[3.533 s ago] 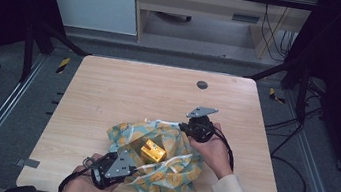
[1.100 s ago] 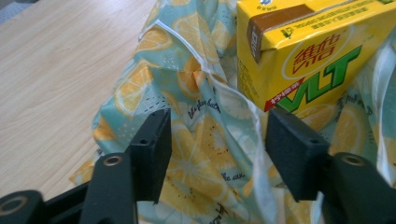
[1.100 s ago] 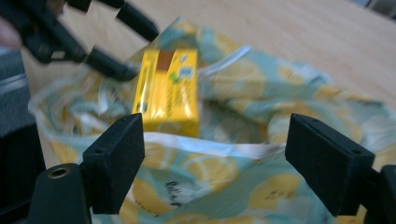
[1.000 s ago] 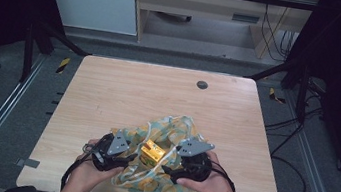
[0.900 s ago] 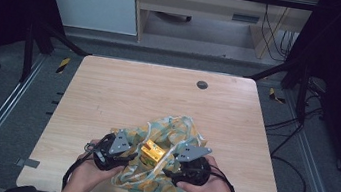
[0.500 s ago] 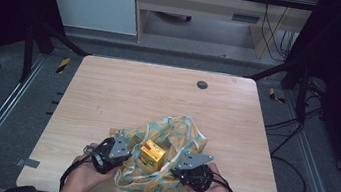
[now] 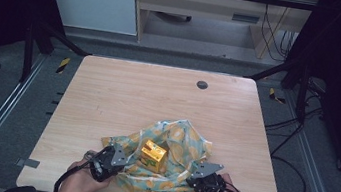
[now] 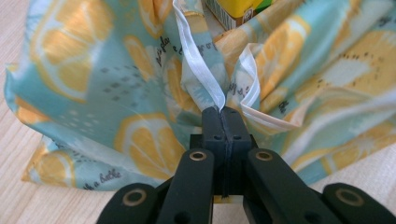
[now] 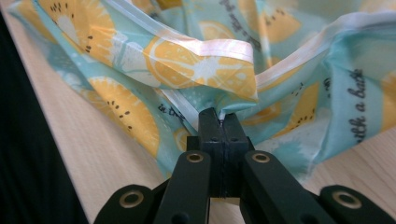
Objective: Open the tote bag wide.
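A soft cloth [image 7: 167,176] lies on the near part of the wooden table [image 7: 158,99], close to the person's edge. It is light blue with big orange and lemon slices printed on it. It has a shiny white ribbon edge [image 8: 201,70]. There is small dark writing on the cloth. In the left gripper view you can read "a bubble", and in the right gripper view "with a" and one more word that is cut off.

A little yellow box [image 7: 153,155] stands in the middle of the cloth. It has green print, but that is too small to read.

The left gripper [image 7: 117,158] has its jaws pressed together on the cloth's white edge. The right gripper [image 7: 197,176] is pinching the cloth too, on the other side of the box.

A small dark round thing [image 7: 202,85] sits far back on the table.
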`<state>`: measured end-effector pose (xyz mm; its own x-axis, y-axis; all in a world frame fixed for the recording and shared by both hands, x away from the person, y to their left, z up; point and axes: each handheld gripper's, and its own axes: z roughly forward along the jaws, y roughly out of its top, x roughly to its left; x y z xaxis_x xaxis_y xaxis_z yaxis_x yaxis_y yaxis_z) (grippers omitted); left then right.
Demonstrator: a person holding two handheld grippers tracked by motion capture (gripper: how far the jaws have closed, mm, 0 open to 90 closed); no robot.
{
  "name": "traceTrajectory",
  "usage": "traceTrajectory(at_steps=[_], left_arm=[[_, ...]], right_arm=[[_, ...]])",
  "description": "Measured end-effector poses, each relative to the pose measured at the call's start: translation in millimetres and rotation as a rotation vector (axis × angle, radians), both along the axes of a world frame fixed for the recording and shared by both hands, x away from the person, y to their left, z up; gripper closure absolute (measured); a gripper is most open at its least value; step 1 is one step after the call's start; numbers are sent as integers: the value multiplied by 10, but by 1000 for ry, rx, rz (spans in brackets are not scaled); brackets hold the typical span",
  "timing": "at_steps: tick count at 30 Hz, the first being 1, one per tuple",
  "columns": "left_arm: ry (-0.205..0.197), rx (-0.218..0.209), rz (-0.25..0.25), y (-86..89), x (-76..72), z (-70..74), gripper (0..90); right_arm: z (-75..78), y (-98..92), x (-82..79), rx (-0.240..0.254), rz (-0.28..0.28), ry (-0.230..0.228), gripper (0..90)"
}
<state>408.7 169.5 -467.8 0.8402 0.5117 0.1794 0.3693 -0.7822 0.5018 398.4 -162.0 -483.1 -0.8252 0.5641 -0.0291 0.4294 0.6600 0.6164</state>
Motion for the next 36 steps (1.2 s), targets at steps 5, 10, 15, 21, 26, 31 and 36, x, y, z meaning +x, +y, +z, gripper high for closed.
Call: traceTrajectory(at_steps=[5,10,15,21,26,31,36], left_arm=[[4,-3,3,16,-33,4,900],[5,-14,8,44,-65,6,900],[-46,-98,15,65,-137,70,807],[-115,-229,53,109,-182,231,585],[-169,-319,102,207,-194,380,394],[-233,-376,193,379,-109,502,288],[-263,-368,307,609,144,554,206]], right_arm=[[13,-66,26,-11,-32,-14,900],[25,-87,12,-11,-30,-31,900],[121,-147,-22,62,-52,-56,721],[355,-292,-89,131,-96,-133,425],[534,-416,-156,164,-113,-171,261],[667,-612,-131,199,-173,-200,218],[748,-796,83,224,-317,-247,168]])
